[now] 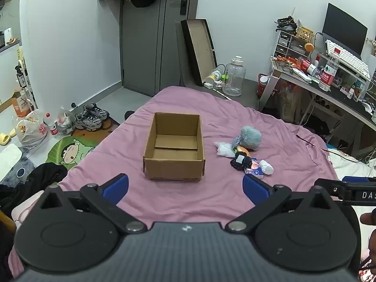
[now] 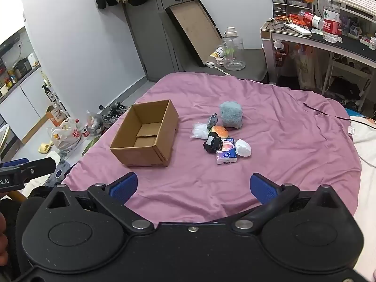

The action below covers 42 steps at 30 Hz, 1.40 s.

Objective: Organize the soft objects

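Note:
An open, empty cardboard box [image 1: 174,145] [image 2: 145,134] sits on the pink bed sheet [image 1: 211,199] [image 2: 270,164]. To its right lies a pile of soft things: a grey-blue fluffy plush [image 1: 250,137] [image 2: 231,114], a burger-shaped toy [image 2: 219,131], a black scrunchie [image 1: 240,161] [image 2: 212,143], a clear plastic bag [image 1: 223,149] [image 2: 199,130], a tissue pack [image 2: 226,154] and a white pouch [image 1: 266,166] [image 2: 243,148]. My left gripper [image 1: 185,188] is open and empty, near the box's front. My right gripper [image 2: 193,186] is open and empty, short of the pile.
A cluttered desk [image 2: 329,35] with bottles stands at the right. A large clear jug [image 1: 233,77] and a leaning box lid [image 1: 199,49] stand beyond the bed. Shoes [image 1: 91,117] and bags [image 1: 30,129] lie on the floor at left. A white pillow [image 2: 366,141] lies at the right.

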Tool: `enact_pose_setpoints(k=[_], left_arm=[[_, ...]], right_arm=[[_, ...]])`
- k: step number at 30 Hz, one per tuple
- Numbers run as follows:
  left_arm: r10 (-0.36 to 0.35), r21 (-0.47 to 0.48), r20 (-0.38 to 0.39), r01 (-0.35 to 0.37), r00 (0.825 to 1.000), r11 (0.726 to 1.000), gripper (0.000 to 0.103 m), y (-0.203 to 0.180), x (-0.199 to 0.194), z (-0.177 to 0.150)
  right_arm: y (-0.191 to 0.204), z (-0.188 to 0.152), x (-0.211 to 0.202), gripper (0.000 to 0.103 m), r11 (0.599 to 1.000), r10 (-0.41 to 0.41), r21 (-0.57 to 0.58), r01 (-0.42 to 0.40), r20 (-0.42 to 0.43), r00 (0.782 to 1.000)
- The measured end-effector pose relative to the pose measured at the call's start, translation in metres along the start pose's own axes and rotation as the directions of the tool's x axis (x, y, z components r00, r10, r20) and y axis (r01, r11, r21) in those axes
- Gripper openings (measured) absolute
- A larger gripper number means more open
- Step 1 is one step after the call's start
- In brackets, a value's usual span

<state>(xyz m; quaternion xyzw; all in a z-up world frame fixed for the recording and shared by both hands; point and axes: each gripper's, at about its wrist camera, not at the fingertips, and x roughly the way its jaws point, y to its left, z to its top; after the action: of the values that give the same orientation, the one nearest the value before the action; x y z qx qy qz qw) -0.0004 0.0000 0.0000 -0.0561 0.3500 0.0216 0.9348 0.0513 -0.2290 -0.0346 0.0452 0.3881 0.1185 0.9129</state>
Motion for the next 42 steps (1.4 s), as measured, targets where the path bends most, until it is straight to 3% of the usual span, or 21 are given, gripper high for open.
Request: enact_pose_setpoints(k=[20, 42], left_arm=[[0.003, -0.004, 0.006, -0.003, 1.000, 1.000, 0.103, 0.002, -0.015, 0.004], [0.010, 0.016, -0.011, -0.010, 1.000, 1.000, 0.103, 0.006, -0.005, 0.004]], right_arm=[[0.002, -0.006, -0.012, 0.103, 1.000, 0.006, 0.009, -0.006, 0.024, 1.000], [-0.001, -0.007, -0.011, 0.103, 1.000, 0.000, 0.016, -0.001, 0.017, 1.000]])
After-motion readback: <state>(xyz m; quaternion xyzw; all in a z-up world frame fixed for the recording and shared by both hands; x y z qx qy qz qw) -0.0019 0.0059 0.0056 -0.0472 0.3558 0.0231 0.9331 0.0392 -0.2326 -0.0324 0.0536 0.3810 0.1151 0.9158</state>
